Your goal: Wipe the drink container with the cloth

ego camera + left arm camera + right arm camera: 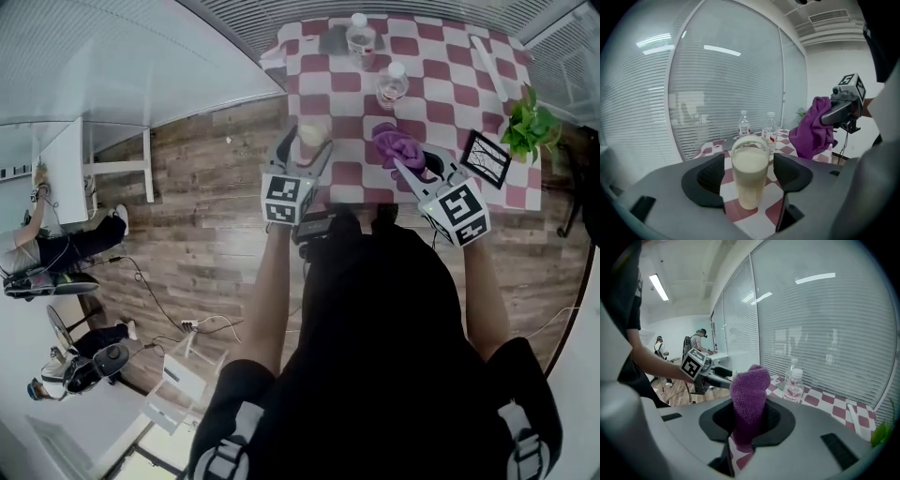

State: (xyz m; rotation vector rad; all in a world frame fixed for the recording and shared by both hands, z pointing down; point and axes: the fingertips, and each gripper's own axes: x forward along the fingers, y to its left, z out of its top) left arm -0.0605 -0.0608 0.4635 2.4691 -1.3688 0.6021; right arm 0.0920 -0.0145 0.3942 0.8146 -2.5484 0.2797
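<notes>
Jaws spread, the left gripper (749, 174) flanks the drink container (750, 161) on the worktop (771, 212). The right gripper (749, 422) clamps the cloth (750, 389), and wiping has seemingly not begun.

Purple cloth (398, 148), cream-filled drink container (749, 176), red-and-white checked tablecloth (450, 84).

The person wears a black top (384, 319) that fills the lower middle of the head view. Its short black sleeves (633, 305) leave the forearms bare. The left gripper (307, 142) and the right gripper (412, 165) have smooth pale grey shells with matt black pads (707, 180) lining the jaws. Each bears a white marker cube (285, 198) printed with black square patterns. In the lower corners of the head view are black shapes with grey-white panels (230, 445); whether they are shoes or straps is unclear.
</notes>
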